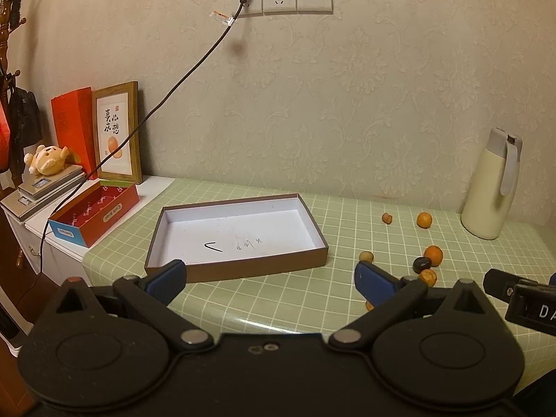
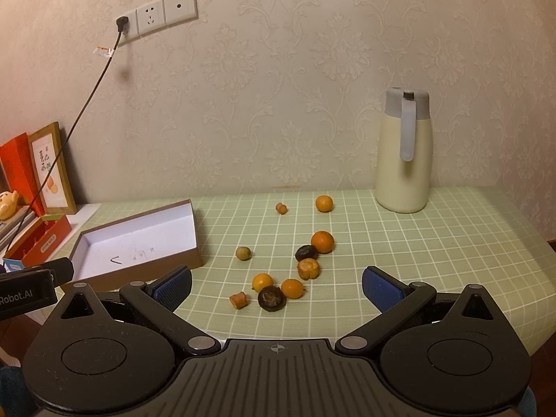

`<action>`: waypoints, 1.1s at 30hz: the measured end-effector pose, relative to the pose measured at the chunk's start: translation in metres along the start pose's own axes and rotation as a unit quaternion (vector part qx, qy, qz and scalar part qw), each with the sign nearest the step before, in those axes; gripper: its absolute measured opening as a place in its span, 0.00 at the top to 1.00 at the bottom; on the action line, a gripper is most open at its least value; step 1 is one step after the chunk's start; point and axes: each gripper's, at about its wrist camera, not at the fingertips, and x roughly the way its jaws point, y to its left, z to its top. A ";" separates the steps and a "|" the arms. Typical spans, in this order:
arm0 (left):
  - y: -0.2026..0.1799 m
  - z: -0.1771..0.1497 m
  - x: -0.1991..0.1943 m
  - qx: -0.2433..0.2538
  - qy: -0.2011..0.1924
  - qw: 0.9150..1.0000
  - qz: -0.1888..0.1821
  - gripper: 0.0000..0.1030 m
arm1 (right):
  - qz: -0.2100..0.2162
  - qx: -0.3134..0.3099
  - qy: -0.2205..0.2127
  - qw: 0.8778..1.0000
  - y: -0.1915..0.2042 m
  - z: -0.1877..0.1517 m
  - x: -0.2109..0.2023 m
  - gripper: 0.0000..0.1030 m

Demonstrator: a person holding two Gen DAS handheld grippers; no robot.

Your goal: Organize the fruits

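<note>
A: So, what's on the table (image 2: 434,243)?

B: Green grid cloth. Biggest item, a cream flask (image 2: 405,153) w/ grey lid, upright at the back by the wall. Left of centre, a shallow brown box (image 2: 139,243), white inside, nothing in it.

A: And the fruits?

B: Scattered right of the box, approx ten pcs, all on the cloth. Largest, an orange (image 2: 322,242), touching a dark fruit (image 2: 306,253). Another orange (image 2: 324,203) sits farther back, near the flask. Nearest group: two small oranges, a dark wrinkled one (image 2: 271,298), an orange chunk (image 2: 238,300).

A: Grippers?

B: Right gripper (image 2: 277,286) low over the front edge, jaws spread wide, nothing held, near group between its fingers. Left gripper (image 1: 271,279) faces the box, jaws likewise wide apart, empty.
</note>
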 end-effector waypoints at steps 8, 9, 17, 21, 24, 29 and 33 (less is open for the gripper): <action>0.000 0.000 -0.001 0.000 -0.002 1.000 -0.002 0.06 | 0.002 0.001 0.000 1.000 0.001 -0.001 0.001 0.00; 0.000 0.000 -0.001 0.002 0.001 1.000 -0.001 0.06 | 0.002 0.001 0.000 1.000 0.001 -0.001 0.001 0.00; -0.004 0.002 0.001 0.011 0.010 1.000 -0.001 0.06 | 0.003 0.003 -0.001 1.000 0.000 -0.001 0.001 0.00; -0.007 0.003 0.002 0.016 0.005 1.000 -0.004 0.06 | 0.002 0.005 -0.002 1.000 -0.002 -0.001 0.001 0.00; -0.009 0.004 0.003 0.014 0.002 1.000 -0.012 0.06 | 0.003 0.007 -0.002 1.000 -0.006 -0.001 0.002 0.00; -0.015 0.004 0.005 0.010 -0.014 1.000 -0.022 0.06 | 0.006 0.021 -0.003 1.000 -0.016 -0.002 0.006 0.00; -0.023 0.000 0.009 0.026 -0.024 0.999 -0.028 0.06 | 0.003 0.023 -0.008 1.000 -0.024 -0.004 0.010 0.00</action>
